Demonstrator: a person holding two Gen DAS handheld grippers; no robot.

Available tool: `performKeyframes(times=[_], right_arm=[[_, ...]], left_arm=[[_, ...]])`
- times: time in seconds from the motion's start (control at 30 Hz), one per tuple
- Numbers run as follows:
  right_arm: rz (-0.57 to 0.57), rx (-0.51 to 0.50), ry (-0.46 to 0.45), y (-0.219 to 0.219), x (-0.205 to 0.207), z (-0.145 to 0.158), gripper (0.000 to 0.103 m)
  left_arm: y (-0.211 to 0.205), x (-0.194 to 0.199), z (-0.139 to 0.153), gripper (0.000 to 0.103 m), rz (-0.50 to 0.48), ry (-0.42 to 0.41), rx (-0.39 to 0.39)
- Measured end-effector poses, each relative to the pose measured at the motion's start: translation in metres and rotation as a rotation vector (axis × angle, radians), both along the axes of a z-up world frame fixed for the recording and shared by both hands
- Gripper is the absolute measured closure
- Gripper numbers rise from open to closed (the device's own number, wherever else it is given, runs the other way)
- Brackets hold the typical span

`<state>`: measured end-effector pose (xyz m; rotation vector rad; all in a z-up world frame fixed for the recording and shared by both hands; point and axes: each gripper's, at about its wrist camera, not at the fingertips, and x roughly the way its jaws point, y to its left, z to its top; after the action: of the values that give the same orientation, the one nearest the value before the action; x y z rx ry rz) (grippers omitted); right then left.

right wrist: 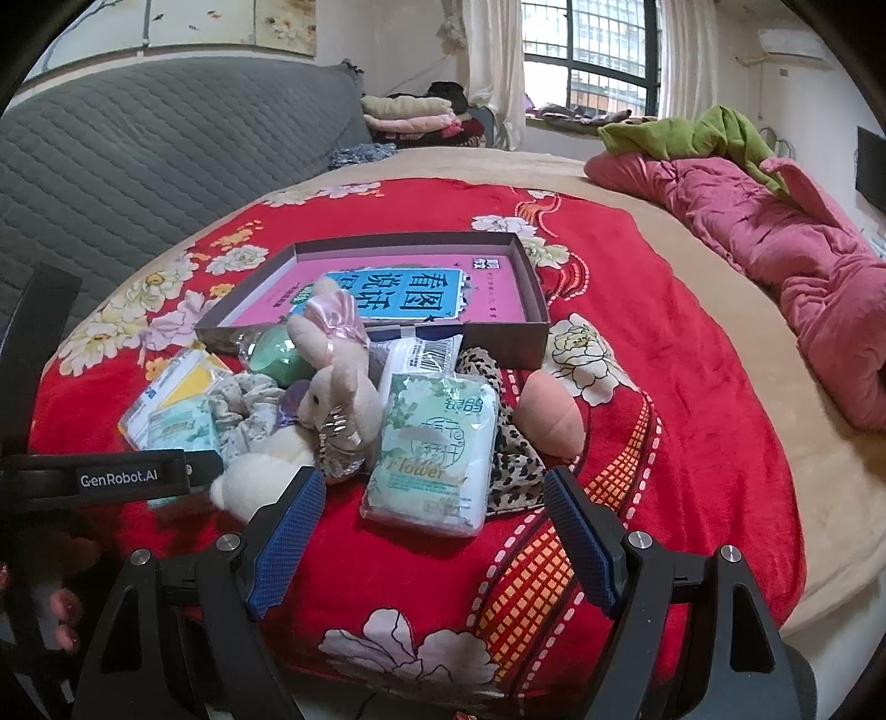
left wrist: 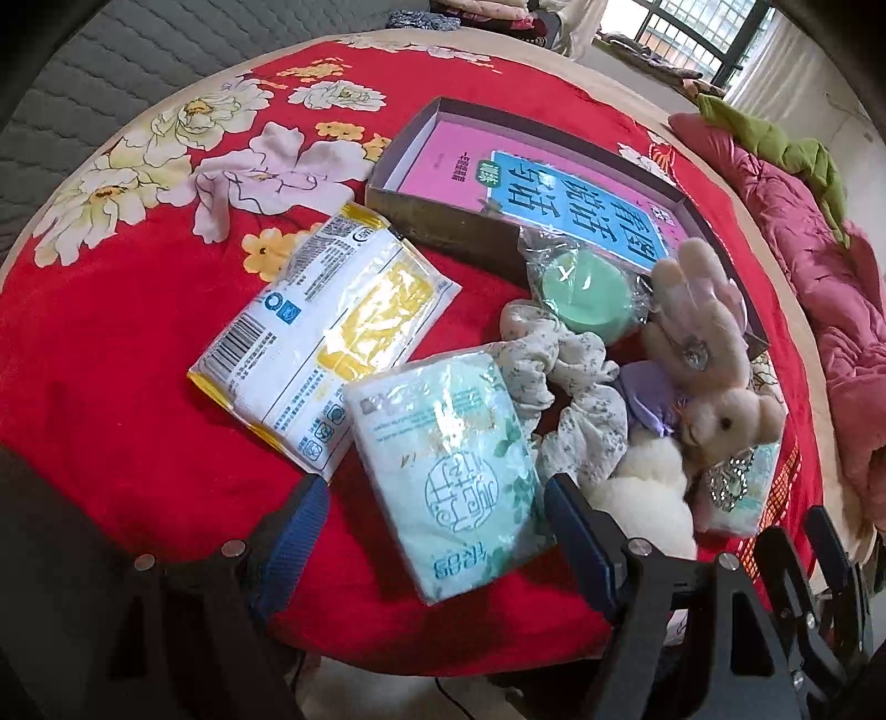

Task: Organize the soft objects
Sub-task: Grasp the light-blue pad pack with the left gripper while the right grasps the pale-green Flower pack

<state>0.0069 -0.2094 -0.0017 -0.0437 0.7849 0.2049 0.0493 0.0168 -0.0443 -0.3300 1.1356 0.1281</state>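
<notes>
Between the spread fingers of the left gripper (left wrist: 432,540), lay a pale-green plastic-wrapped tissue pack (left wrist: 448,476), long axis running forward; right gripper (right wrist: 434,534) likewise spread, holding nothing.

The left wrist view looks forward and steeply down onto the red floral blanket (left wrist: 138,443) from close in, with the left gripper (left wrist: 437,531) at its 6 o'clock edge and a green tissue pack (left wrist: 448,465) filling the centre. The right wrist view sits farther back and flatter, the right gripper (right wrist: 437,531) at 6 o'clock, taking in the bed, the grey headboard (right wrist: 138,183) at 10 o'clock and the window (right wrist: 592,50) at 12 o'clock. Both share the open box (left wrist: 443,221) (right wrist: 498,338) and the plush rabbit (left wrist: 714,387) (right wrist: 338,382). The left gripper's body (right wrist: 133,476) shows at 9 o'clock in the right view.
</notes>
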Motion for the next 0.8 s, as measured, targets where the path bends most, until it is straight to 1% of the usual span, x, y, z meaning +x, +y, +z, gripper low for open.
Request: performKeyframes(times=[0.1, 0.2, 0.3, 0.43, 0.53, 0.63, 0.7, 0.73, 0.8], right_arm=[[-0.009, -0.005, 0.010, -0.001, 0.005, -0.005, 0.021], [-0.018, -0.003, 0.022, -0.002, 0.010, -0.009, 0.021], [-0.022, -0.009, 0.030, 0.001, 0.016, -0.015, 0.021], [-0.025, -0.032, 0.037, 0.007, 0.023, -0.023, 0.021], [-0.048, -0.055, 0.039, 0.009, 0.029, -0.028, 0.021], [-0.075, -0.099, 0.031, 0.010, 0.034, -0.033, 0.021], [-0.074, -0.103, 0.026, 0.009, 0.035, -0.034, 0.021], [-0.075, -0.114, 0.017, 0.009, 0.035, -0.034, 0.022], [-0.070, -0.129, 0.000, 0.010, 0.035, -0.032, 0.030]], left_arm=[[-0.003, 0.000, 0.000, 0.029, -0.004, 0.000, 0.011], [-0.003, 0.000, 0.000, 0.038, -0.003, 0.000, 0.013], [-0.004, 0.001, 0.001, 0.040, -0.006, 0.002, 0.014], [0.000, 0.002, 0.002, 0.047, -0.006, -0.008, -0.014], [0.003, 0.002, 0.004, 0.049, -0.007, -0.021, -0.041], [0.007, 0.003, 0.004, 0.050, -0.010, -0.024, -0.073], [0.008, 0.003, 0.004, 0.051, -0.014, -0.030, -0.090], [0.008, 0.003, 0.004, 0.051, -0.020, -0.032, -0.094], [0.007, 0.004, 0.006, 0.052, -0.031, -0.040, -0.094]])
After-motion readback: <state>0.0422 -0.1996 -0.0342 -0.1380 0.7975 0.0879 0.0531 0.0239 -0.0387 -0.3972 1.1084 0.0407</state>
